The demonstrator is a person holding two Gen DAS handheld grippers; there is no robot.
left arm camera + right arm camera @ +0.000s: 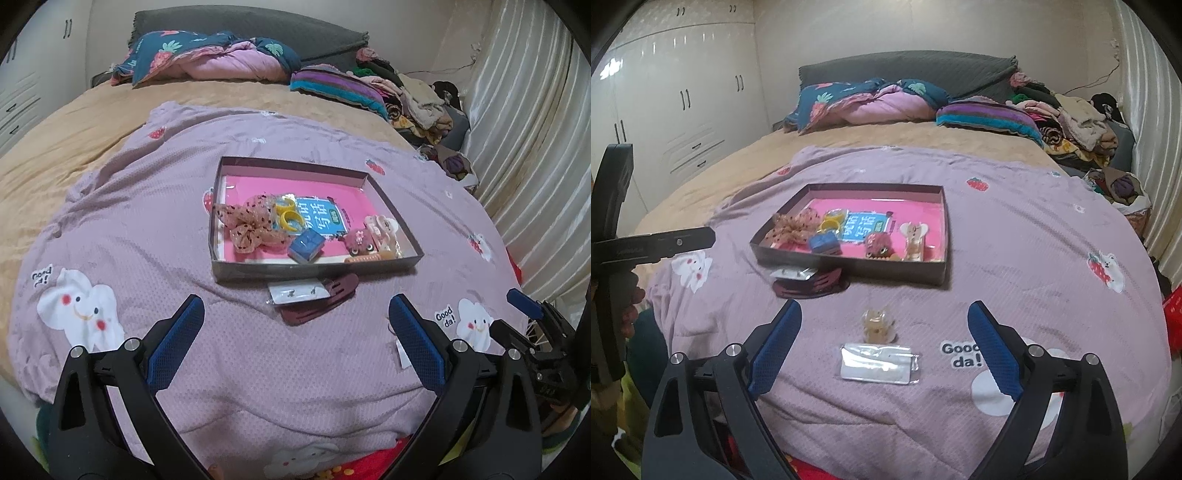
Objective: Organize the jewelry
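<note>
Left wrist view: the left gripper (295,317) hovers over a lilac blanket (155,229) on the bed, its jaws spread wide and holding nothing. Just beyond the fingertips, roughly centred between them, a small clear earring packet (297,293) lies on top of a dark maroon hair clip (317,301), both touching the near wall of a shallow grey box (314,268). Inside the box sit a dotted gauze bow (251,225) at the left, a yellow ring-shaped piece (290,218), a little blue box (306,245) near the front, and pink clips (364,240) at the right. At the far right edge the right gripper's blue pad shows.

Right wrist view: the right gripper (884,317) also has its jaws wide apart and empty. Between them on the blanket lies a silvery plastic packet (879,363), with a small amber trinket (877,325) just beyond it, apart from the fingers on both sides. The box stands farther off, left of centre.
</note>
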